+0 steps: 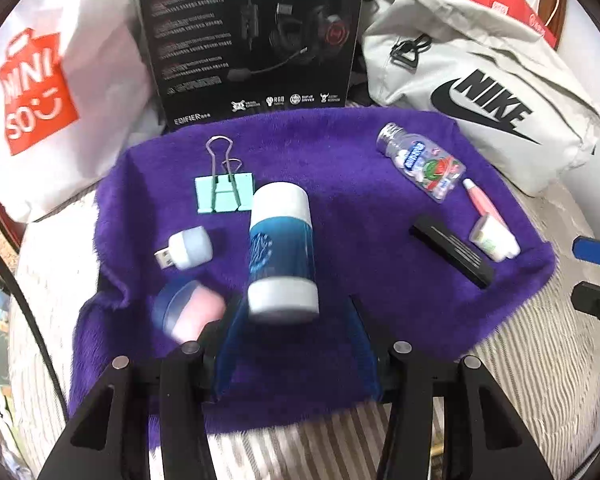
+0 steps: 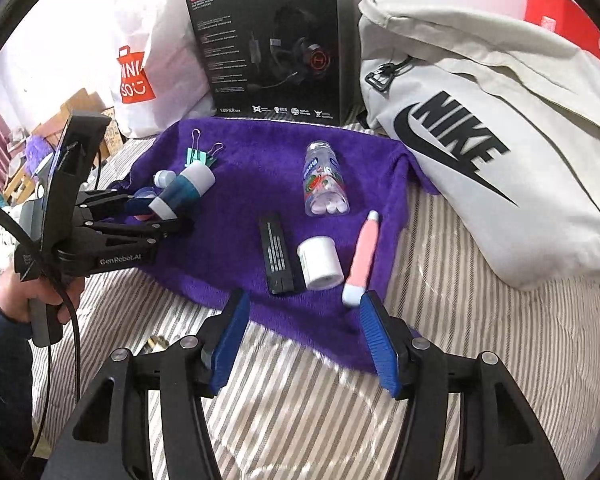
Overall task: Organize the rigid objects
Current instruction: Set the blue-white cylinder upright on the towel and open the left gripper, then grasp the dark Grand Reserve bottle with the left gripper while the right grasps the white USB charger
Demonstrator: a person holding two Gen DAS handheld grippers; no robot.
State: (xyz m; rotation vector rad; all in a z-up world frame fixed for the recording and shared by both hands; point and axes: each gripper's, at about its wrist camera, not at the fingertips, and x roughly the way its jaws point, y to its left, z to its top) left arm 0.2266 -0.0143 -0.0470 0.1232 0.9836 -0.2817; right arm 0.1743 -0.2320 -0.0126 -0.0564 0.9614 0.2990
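Observation:
A blue and white cylinder (image 1: 281, 249) lies on the purple towel (image 1: 340, 152), its near end between the tips of my left gripper (image 1: 296, 312), which is open; it also shows in the right wrist view (image 2: 186, 191). Beside it lie a pink and blue jar (image 1: 188, 312), a small USB light (image 1: 188, 247) and a mint binder clip (image 1: 224, 194). My right gripper (image 2: 304, 308) is open and empty at the towel's near edge, close to a pink tube (image 2: 362, 256), a white pot (image 2: 320, 262), a black bar (image 2: 275, 258) and a clear candy bottle (image 2: 325, 180).
A black headset box (image 2: 272, 40), a white Miniso bag (image 2: 140, 60) and a grey Nike bag (image 2: 480, 120) stand behind the towel. The towel lies on a striped bedsheet (image 2: 300, 400). A red bag (image 1: 508, 4) is at the far right.

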